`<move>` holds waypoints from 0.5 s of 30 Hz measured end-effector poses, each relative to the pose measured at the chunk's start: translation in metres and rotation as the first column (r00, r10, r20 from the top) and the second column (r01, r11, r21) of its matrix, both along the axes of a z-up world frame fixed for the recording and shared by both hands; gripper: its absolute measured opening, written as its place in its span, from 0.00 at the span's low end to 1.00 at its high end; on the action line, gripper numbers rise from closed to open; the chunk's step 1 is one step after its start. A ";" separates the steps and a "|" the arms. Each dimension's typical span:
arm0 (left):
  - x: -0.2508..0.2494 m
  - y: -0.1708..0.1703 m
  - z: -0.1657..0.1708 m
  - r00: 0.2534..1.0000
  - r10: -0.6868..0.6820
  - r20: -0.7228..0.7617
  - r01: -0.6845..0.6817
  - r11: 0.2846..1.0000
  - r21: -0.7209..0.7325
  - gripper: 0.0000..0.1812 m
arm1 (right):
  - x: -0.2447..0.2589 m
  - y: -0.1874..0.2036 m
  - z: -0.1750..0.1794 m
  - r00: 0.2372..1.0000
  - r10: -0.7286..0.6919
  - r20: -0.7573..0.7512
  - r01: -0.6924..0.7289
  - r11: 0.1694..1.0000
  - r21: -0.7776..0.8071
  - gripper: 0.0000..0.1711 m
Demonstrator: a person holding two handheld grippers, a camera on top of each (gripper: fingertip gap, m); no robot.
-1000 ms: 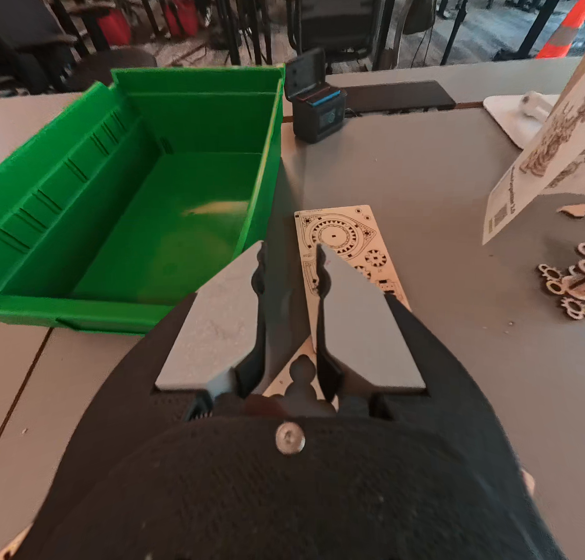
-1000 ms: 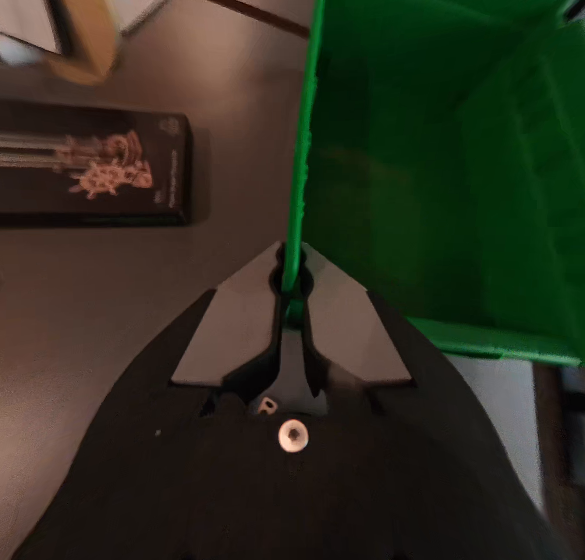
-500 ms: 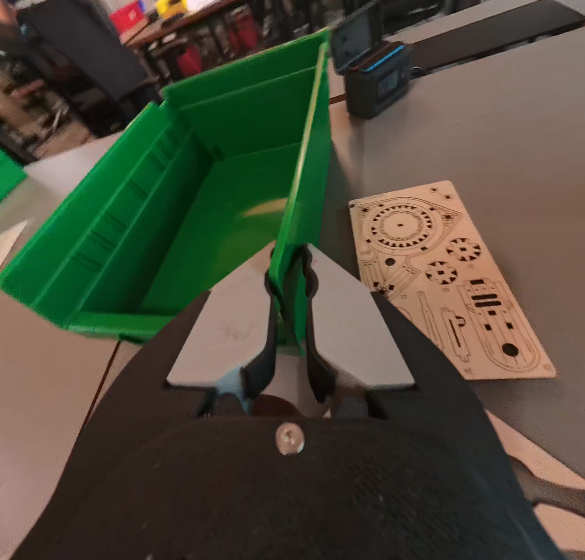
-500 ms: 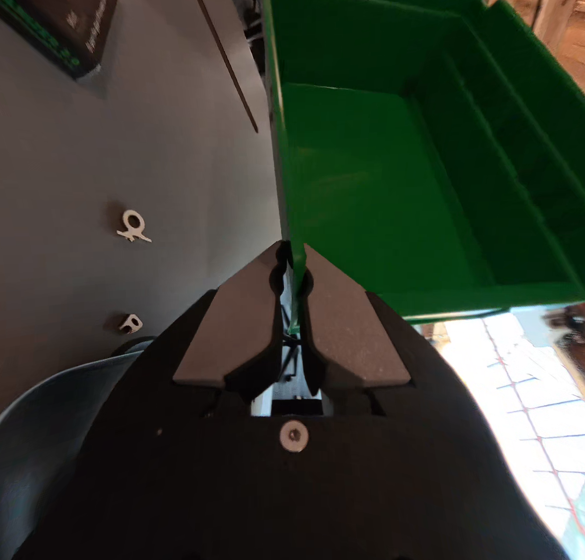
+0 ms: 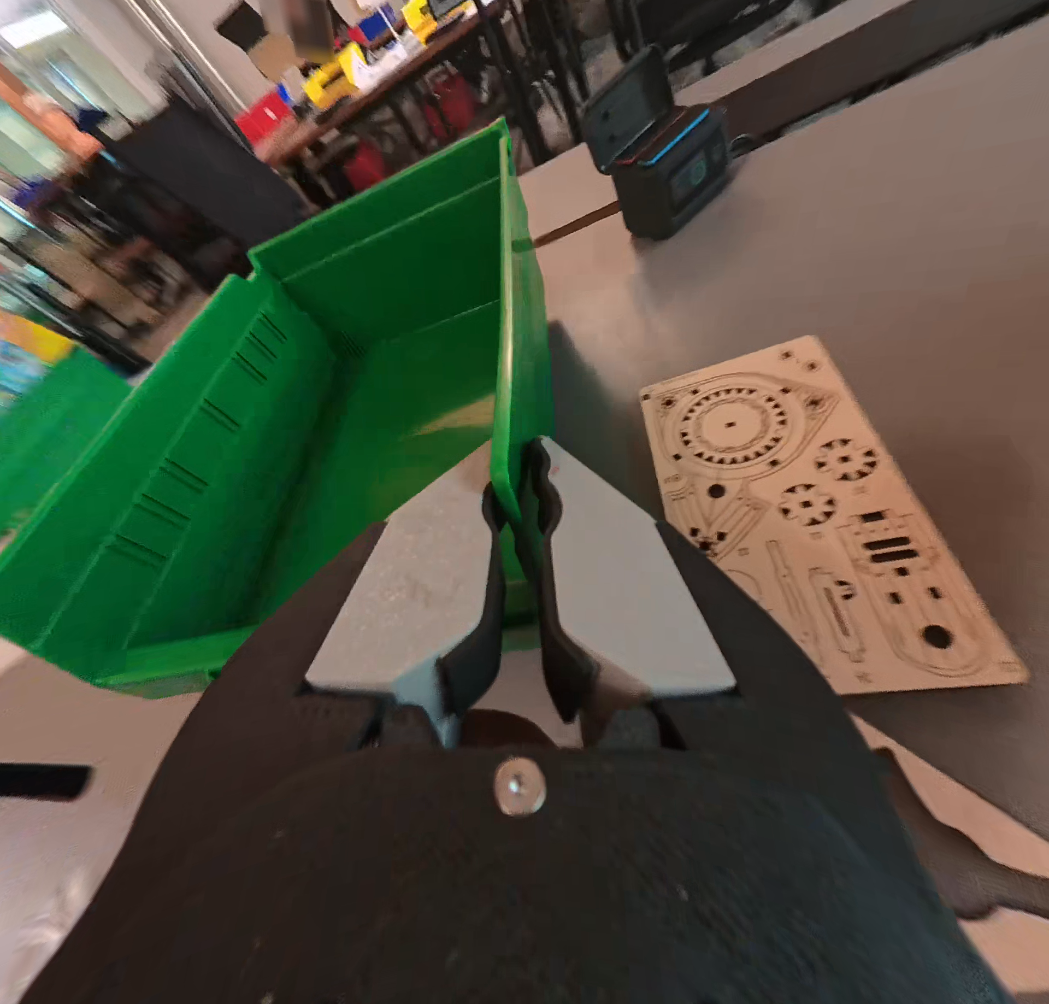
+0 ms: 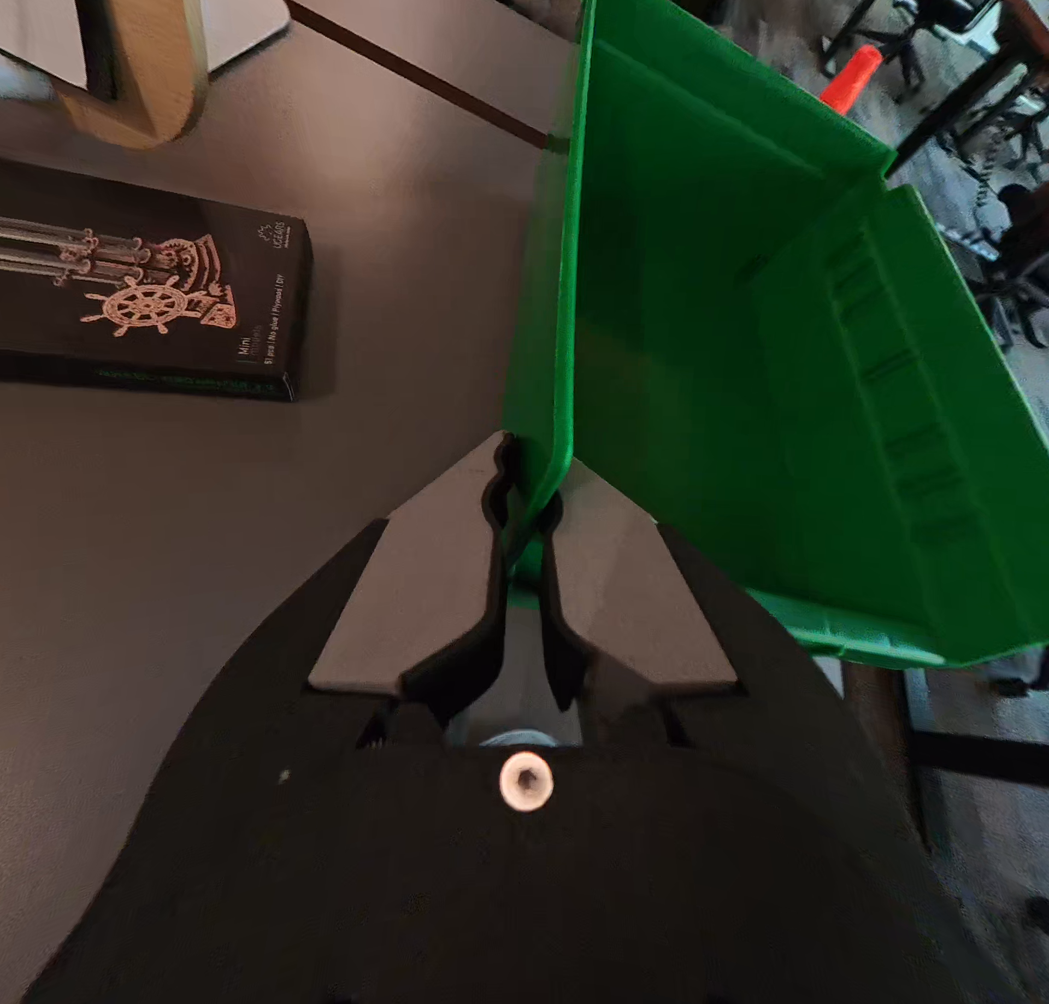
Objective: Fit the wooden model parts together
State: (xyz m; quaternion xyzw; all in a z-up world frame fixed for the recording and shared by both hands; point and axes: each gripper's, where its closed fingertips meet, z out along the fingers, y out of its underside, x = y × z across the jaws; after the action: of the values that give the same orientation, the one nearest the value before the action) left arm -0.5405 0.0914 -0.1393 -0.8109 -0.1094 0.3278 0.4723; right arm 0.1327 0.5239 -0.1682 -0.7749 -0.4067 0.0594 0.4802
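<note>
The left claw (image 5: 519, 500) was shut tight on the wall of the green bin (image 5: 363, 409). The thin wall stood right between its two fingers. The bin was tipped up, with its open side to the left of the claw. To the right of the claw lay the wood sheet (image 5: 817, 517) — flat on the gray worktop (image 5: 851, 272), near the bin but not touching it. It had round gear shapes and slots cut in it. Past the sheet, farther from the claw, sat a small black case (image 5: 664, 165) with its lid up.

The right claw (image 6: 525, 508) was also clamped on a wall of the bin (image 6: 738, 352), at a corner. The bin's open side was to the right of this claw. To the left — well apart from the claw — a black box (image 6: 153, 289) with a ship wheel picture lay on the worktop (image 6: 227, 522).
</note>
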 end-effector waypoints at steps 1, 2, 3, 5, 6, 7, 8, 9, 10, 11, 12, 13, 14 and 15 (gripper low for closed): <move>0.001 -0.001 -0.001 0.998 -0.009 0.055 0.008 1.000 0.011 0.01 | -0.002 0.001 -0.005 1.000 0.005 -0.008 -0.005 0.999 -0.032 0.00; 0.002 0.000 -0.005 0.995 -0.020 0.097 0.018 1.000 0.018 0.01 | -0.004 0.003 -0.010 1.000 0.001 -0.010 -0.002 0.998 -0.069 0.00; 0.000 0.000 -0.005 0.998 -0.017 0.063 0.016 1.000 0.013 0.01 | -0.006 0.003 -0.015 1.000 0.000 -0.001 0.000 0.995 -0.100 0.01; -0.002 0.002 -0.010 0.997 -0.023 0.073 0.022 1.000 0.014 0.01 | -0.006 0.003 -0.017 1.000 -0.029 0.012 0.030 0.991 -0.131 0.01; 0.000 0.004 -0.013 0.994 -0.036 0.107 0.033 0.999 0.027 0.01 | -0.002 0.003 -0.013 0.998 -0.063 0.026 0.066 0.990 -0.123 0.07; 0.003 0.004 -0.018 0.987 -0.048 0.155 0.045 0.999 0.025 0.02 | 0.003 0.002 -0.007 0.994 -0.102 0.042 0.106 0.990 -0.097 0.15; 0.006 0.003 -0.016 0.982 -0.054 0.178 0.048 0.998 0.040 0.07 | 0.007 -0.002 0.000 0.990 -0.133 0.055 0.136 0.989 -0.064 0.22; 0.007 -0.002 -0.008 0.986 -0.049 0.158 0.039 0.997 0.066 0.14 | 0.008 -0.009 0.007 0.986 -0.154 0.058 0.156 0.987 -0.031 0.27; 0.010 -0.009 0.003 0.992 -0.041 0.123 0.030 0.995 0.092 0.18 | 0.004 -0.020 0.013 0.987 -0.150 0.052 0.151 0.989 -0.011 0.32; 0.015 -0.016 0.014 0.995 -0.041 0.094 0.029 0.993 0.117 0.20 | -0.005 -0.035 0.015 0.992 -0.118 0.039 0.118 0.993 -0.011 0.36; 0.024 -0.022 0.024 0.995 -0.054 0.083 0.042 0.990 0.135 0.24 | -0.017 -0.052 0.014 0.997 -0.077 0.024 0.078 0.997 -0.029 0.42; 0.036 -0.028 0.031 0.993 -0.077 0.090 0.063 0.987 0.146 0.27 | -0.031 -0.071 0.011 1.000 -0.025 0.015 0.026 0.998 -0.059 0.53; 0.051 -0.033 0.037 0.989 -0.109 0.102 0.092 0.983 0.159 0.29 | -0.051 -0.094 0.007 0.998 0.063 -0.005 -0.063 0.993 -0.097 0.46; 0.070 -0.035 0.043 0.982 -0.154 0.109 0.133 0.975 0.175 0.29 | -0.068 -0.111 0.005 0.994 0.111 -0.012 -0.112 0.989 -0.099 0.48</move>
State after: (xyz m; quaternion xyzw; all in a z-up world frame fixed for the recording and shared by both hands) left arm -0.4704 0.0560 -0.0965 -0.7926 -0.1062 0.2324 0.5537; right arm 0.0651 0.4131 -0.1627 -0.7738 -0.4444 0.1087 0.4382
